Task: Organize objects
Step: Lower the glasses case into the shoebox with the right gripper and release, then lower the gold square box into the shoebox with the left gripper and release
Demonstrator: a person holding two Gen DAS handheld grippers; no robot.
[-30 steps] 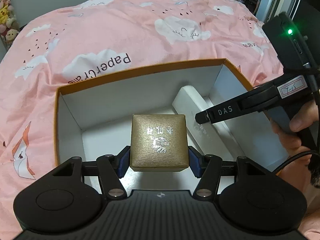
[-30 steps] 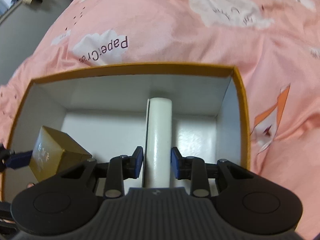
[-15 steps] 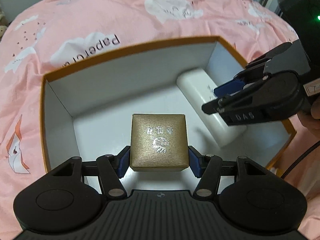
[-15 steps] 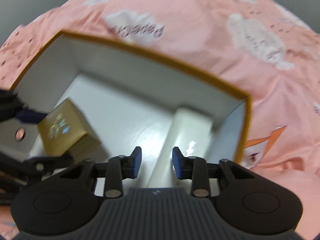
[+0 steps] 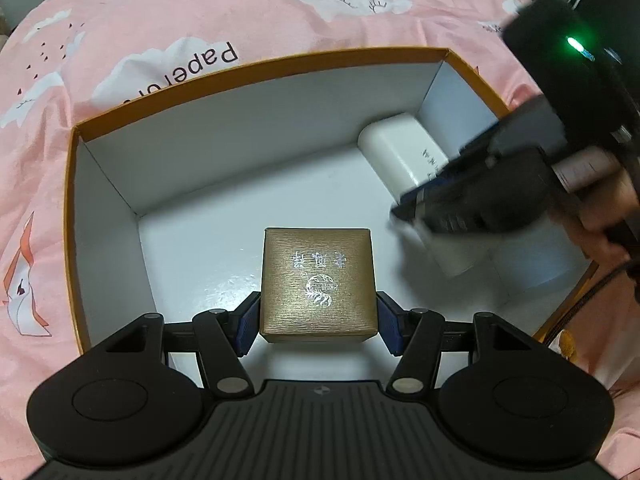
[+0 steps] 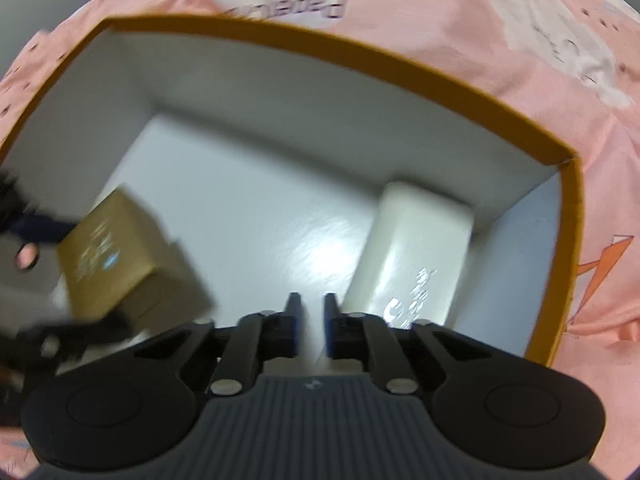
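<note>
My left gripper (image 5: pixel 318 322) is shut on a small gold box (image 5: pixel 318 284) with silver print and holds it inside an open orange-rimmed box (image 5: pixel 256 68) with a white interior. The gold box also shows at the left of the right wrist view (image 6: pixel 116 248). A long white box (image 5: pixel 404 152) lies along the orange box's right wall; it also shows in the right wrist view (image 6: pixel 416 248). My right gripper (image 6: pixel 312 320) is empty, its jaws a narrow gap apart, just left of the white box. It appears blurred in the left wrist view (image 5: pixel 460 200).
The orange box sits on a pink bedspread (image 5: pixel 200 12) with white clouds and "Paper Crane" print. A hand (image 5: pixel 608 208) and a cable (image 5: pixel 580 300) are at the right edge. The white box floor (image 5: pixel 208 248) lies between the two boxes.
My right gripper let go of the white box, drew back up and left, and its jaws narrowed. My left gripper lowered the gold box deeper into the orange box.
</note>
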